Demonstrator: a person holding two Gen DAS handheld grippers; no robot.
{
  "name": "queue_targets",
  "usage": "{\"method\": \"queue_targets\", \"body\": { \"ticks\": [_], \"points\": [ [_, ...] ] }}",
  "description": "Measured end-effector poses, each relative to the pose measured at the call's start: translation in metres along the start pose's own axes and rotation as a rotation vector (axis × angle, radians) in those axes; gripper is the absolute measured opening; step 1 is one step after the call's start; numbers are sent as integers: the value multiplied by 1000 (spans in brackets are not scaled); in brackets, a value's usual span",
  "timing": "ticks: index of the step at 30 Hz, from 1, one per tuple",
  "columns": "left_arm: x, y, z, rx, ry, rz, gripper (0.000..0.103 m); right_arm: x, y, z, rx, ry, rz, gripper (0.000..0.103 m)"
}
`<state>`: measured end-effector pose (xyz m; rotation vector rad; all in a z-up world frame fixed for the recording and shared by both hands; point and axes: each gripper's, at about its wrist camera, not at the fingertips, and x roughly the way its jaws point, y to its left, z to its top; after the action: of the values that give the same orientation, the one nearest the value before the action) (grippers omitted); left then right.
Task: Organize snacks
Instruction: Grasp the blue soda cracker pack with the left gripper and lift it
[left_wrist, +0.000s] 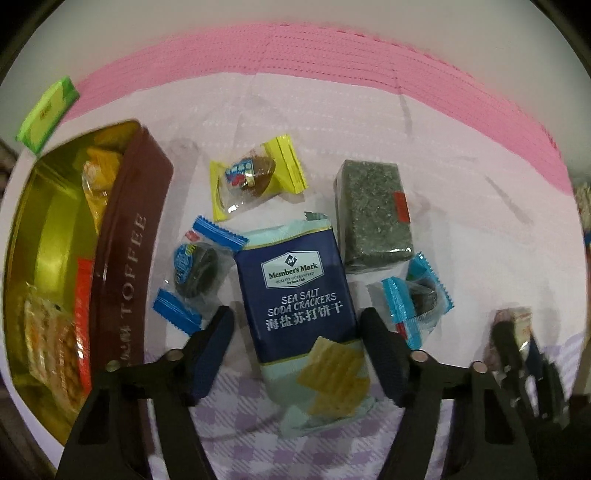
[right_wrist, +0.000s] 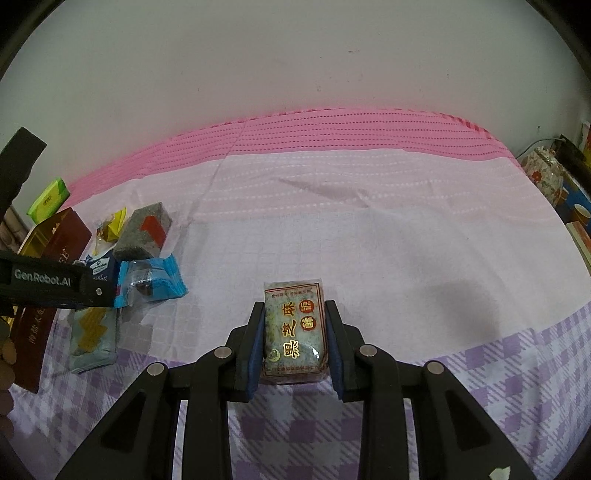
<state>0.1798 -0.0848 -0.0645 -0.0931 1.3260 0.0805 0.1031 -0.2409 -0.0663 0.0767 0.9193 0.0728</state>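
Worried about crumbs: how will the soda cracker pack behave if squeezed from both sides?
The soda cracker pack is thin film, so probably light and slippery. Crackers pictured on it suggest brittle contents; firm pressure may crack them. Lying flat between the left gripper fingers, it shouldn't roll.

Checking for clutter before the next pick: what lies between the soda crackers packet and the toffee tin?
In the left wrist view, a blue-wrapped dark cookie lies on the cloth between the soda crackers packet and the toffee tin.
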Motion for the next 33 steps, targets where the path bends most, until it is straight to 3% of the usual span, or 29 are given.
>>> {"method": "queue_targets", "body": {
  "ticks": [2,9,17,33],
  "points": [
    [-1,-2,0,22,-9,-3,56,0,0,0,-1,1,0,28],
    [-3,0,-10,55,-8,-12,51,-1,0,1,-1,1,-1,28],
    [-6,7,-21,99,1,-20,51,-1,0,1,-4,1,-4,28],
    [-47,4,-58,175,-108,-4,51,0,2,1,-13,3,-14,28]
  ]
}}
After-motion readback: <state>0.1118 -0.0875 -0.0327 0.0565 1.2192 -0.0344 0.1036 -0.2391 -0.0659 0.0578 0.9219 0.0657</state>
